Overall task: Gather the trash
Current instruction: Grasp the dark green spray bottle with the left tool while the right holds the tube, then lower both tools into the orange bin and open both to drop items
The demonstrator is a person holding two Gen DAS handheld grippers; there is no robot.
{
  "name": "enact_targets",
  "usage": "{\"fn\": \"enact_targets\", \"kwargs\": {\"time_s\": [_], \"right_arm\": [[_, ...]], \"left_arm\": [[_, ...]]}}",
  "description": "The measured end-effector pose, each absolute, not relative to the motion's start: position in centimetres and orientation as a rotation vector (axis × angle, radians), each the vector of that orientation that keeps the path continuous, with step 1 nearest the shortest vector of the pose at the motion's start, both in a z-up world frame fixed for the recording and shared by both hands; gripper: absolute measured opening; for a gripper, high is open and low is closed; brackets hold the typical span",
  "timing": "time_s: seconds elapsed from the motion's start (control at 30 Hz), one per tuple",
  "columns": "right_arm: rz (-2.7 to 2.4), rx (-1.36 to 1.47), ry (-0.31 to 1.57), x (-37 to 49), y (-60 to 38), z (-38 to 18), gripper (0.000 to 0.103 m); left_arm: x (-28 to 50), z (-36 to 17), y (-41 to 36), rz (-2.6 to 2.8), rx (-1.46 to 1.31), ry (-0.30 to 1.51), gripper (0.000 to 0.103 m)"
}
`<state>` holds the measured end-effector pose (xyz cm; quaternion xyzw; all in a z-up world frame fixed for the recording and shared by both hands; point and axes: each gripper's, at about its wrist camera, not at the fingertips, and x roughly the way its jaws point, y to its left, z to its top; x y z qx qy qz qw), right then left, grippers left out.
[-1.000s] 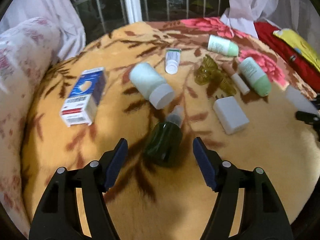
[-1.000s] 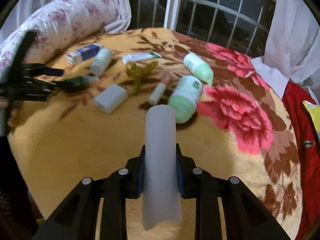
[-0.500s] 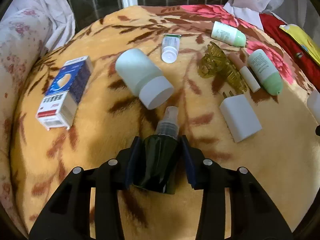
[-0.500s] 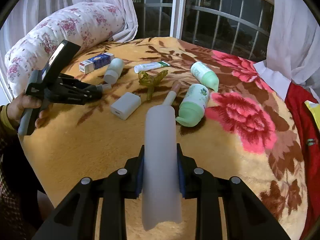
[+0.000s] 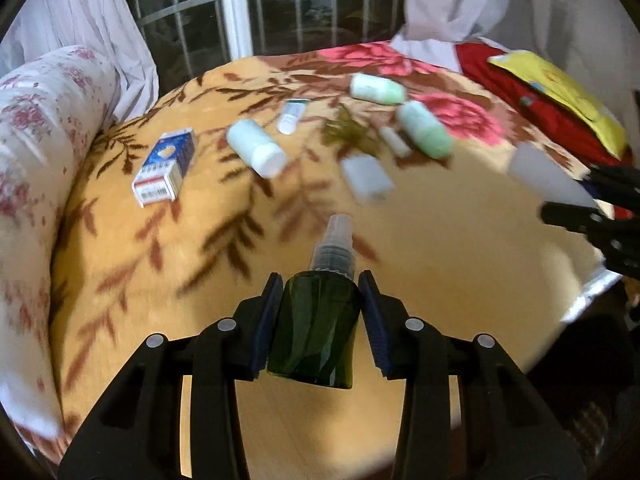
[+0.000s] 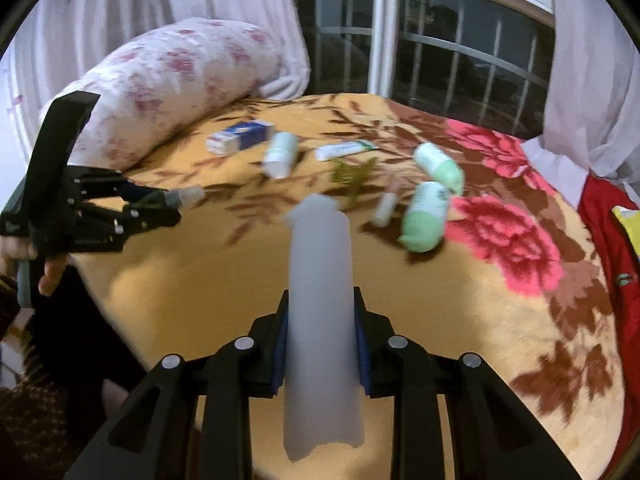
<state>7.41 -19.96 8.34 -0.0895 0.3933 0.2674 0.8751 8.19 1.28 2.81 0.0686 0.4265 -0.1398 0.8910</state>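
Floral blanket (image 5: 400,264) ahead stayed littered; left claw (image 5: 320,320) clamped green spray bottle (image 5: 316,328), right claw (image 6: 320,320) clamped pale tube (image 6: 322,300), both lifted for binning.

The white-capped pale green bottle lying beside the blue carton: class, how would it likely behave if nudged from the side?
The white-capped bottle lies on its round side, so it would probably roll. The plush blanket would likely stop it soon. It looks like plastic, so probably light and not fragile; whether it is full cannot be told.
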Motion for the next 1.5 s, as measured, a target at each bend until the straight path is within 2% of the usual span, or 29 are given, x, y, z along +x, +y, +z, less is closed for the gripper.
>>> {"fn": "enact_targets", "kwargs": {"time_s": [0.17,0.3,0.7,0.73,0.77,0.8,0.83,0.9,1.2,1.5], "right_arm": [[0.631,-0.147,0.866,1.9,-18.7,7.5,0.028],[0.668,-0.104,0.962,-1.8,-17.8,4.7,0.028],[0.684,-0.084,1.236,-6.6,-15.2,-5.0,0.031],[0.685,-0.100,1.249,-6.6,-14.8,-5.4,0.041],[0.678,-0.107,1.248,-6.5,-14.7,-5.6,0.059],[0.675,-0.109,1.245,-6.5,-14.5,-5.7,0.064],[0.676,-0.108,1.243,-6.4,-14.4,-5.7,0.065],[0.678,-0.108,1.238,-6.2,-14.1,-5.6,0.065],[0.656,-0.065,1.160,-5.4,-15.6,-3.2,0.067],[0.637,-0.032,0.944,-3.6,-18.2,2.8,0.067]], "left_arm": [[1.4,2.0,0.6,-0.354,0.143,0.921,0.039],[-3.3,-0.9,-0.5,-0.424,0.171,1.020,0.039],[-6.3,-10.5,-2.3,-0.504,0.247,1.307,0.039],[-6.6,-10.8,-2.4,-0.499,0.259,1.318,0.039],[-6.5,-11.1,-2.5,-0.487,0.268,1.327,0.040],[-6.4,-11.4,-2.4,-0.475,0.276,1.337,0.044],[-6.4,-11.5,-2.4,-0.467,0.284,1.345,0.054],[-6.3,-11.6,-2.3,-0.433,0.302,1.343,0.066],[-6.0,-9.5,-1.7,-0.439,0.258,1.256,0.066],[-3.0,-2.2,0.7,-0.364,0.167,1.040,0.066]]}}
